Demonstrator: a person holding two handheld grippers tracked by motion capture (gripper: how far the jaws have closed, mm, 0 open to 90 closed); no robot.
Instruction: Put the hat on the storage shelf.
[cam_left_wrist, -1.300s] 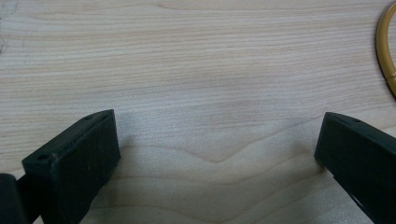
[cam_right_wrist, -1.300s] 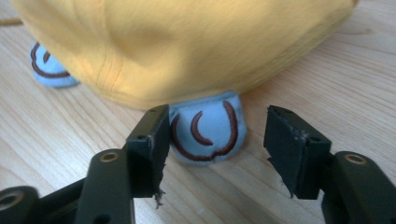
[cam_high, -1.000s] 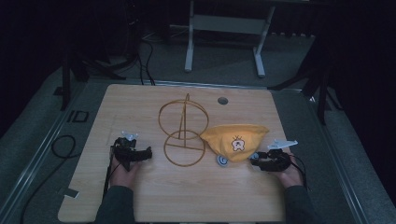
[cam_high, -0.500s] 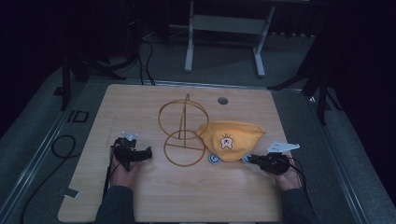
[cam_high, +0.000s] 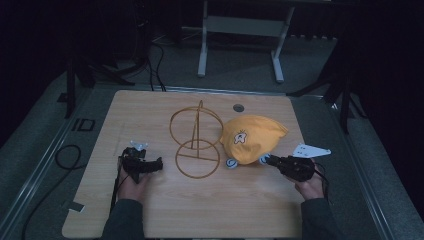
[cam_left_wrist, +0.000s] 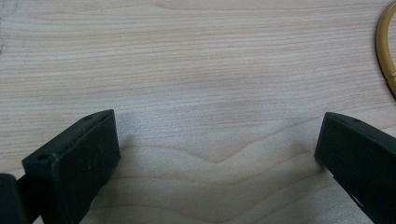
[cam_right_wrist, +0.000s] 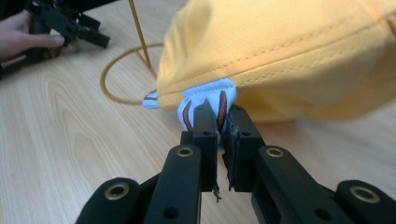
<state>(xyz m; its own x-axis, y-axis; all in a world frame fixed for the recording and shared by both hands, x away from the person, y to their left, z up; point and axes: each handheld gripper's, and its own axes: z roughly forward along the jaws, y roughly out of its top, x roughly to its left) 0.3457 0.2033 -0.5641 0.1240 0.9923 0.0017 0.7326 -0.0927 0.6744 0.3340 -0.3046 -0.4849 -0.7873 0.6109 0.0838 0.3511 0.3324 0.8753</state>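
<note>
A yellow cap (cam_high: 252, 137) with a small cartoon patch lies right of centre on the wooden table (cam_high: 150, 115); in the right gripper view the cap (cam_right_wrist: 289, 51) looms close. My right gripper (cam_high: 270, 160) (cam_right_wrist: 218, 114) is shut on a white fabric ear (cam_right_wrist: 208, 98) with a brown stripe at the cap's lower edge. A gold wire stand (cam_high: 196, 137), an upright ring over a flat base ring, sits just left of the cap. My left gripper (cam_high: 158, 164) (cam_left_wrist: 217, 144) rests open on bare wood left of the stand, whose base ring (cam_left_wrist: 385, 46) shows at the far right of its view.
A round grommet hole (cam_high: 238, 107) sits near the table's far edge. A metal frame (cam_high: 240, 30) stands on the floor beyond the table. Cables (cam_high: 65, 155) lie on the floor at the left. In the right gripper view the other hand and gripper (cam_right_wrist: 65, 28) show far left.
My right gripper has moved a little left, and the cap has shifted left and bunched up into a taller dome beside the stand. The left gripper has stayed put.
</note>
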